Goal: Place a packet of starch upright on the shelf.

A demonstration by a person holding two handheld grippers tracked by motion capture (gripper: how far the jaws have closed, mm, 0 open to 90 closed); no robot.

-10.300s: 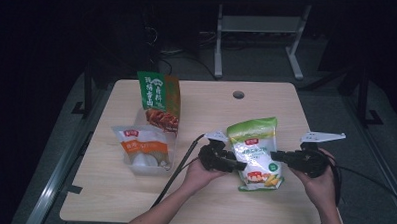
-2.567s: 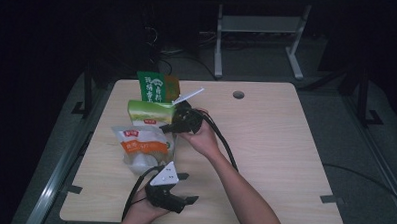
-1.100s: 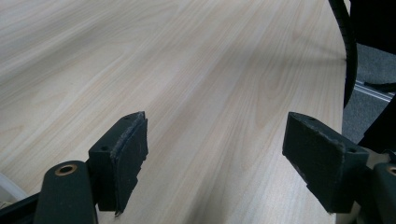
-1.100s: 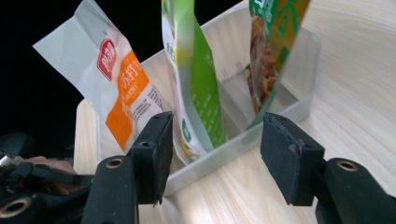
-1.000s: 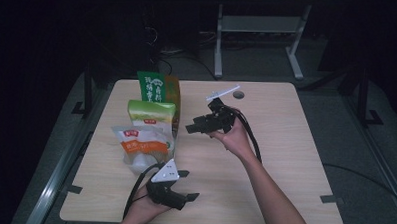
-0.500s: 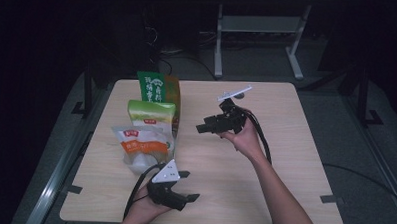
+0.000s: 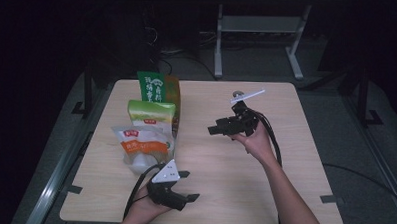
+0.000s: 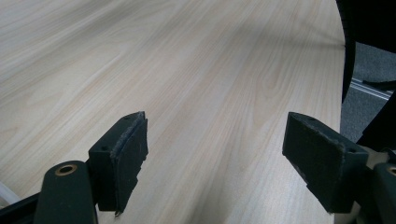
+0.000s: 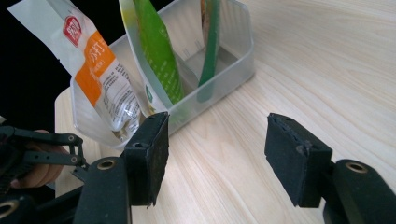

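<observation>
A clear plastic bin (image 7: 171,136) stands at the table's left with three snack bags upright in it. At the back is a dark green bag (image 7: 156,89), in the middle a light green bag (image 7: 151,115), and in front a white and orange bag (image 7: 141,146). My right gripper (image 7: 215,129) hovers over the table's middle and points left at the bin. It is open, its jaws have just been opening, and nothing is between them. In the right gripper view, the right gripper (image 9: 217,144) faces the bin (image 9: 233,60) and the bags. My left gripper (image 7: 190,186) rests open near the front edge.
The wooden table (image 7: 264,184) has a small round hole (image 7: 239,92) near its far edge. A metal stand (image 7: 259,39) is on the dark floor behind the table. In the left gripper view, the left gripper (image 8: 215,154) looks over bare tabletop (image 8: 196,70).
My right gripper has moved to the right, away from the bin, with nothing in its jaws. The left gripper and the bags have stayed where they were.
</observation>
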